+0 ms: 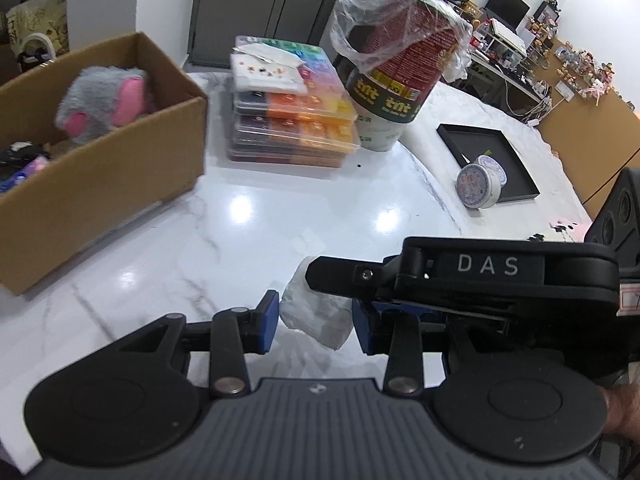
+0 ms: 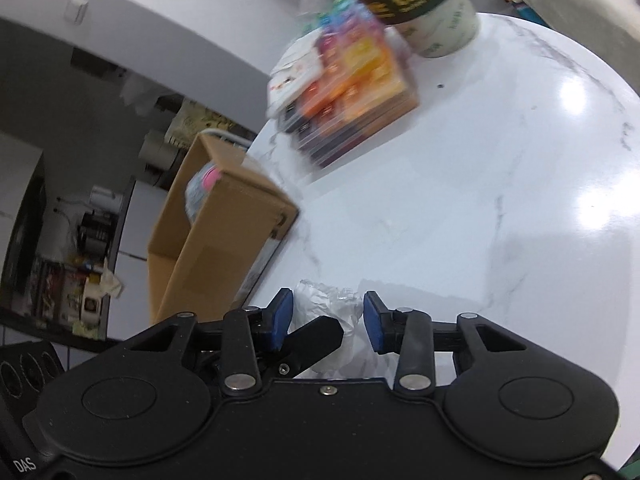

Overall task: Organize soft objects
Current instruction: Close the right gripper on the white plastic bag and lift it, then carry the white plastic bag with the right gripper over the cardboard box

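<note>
A stack of clear bead organisers (image 1: 294,120) stands far on the white marble table (image 1: 224,236), a bag-lined canister (image 1: 396,68) just right; a black tray (image 1: 490,162) farther right.

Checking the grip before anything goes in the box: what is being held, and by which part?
A crumpled white wad, apparently pinched across its sides by the left gripper and, crosswise, by the right gripper.
</note>
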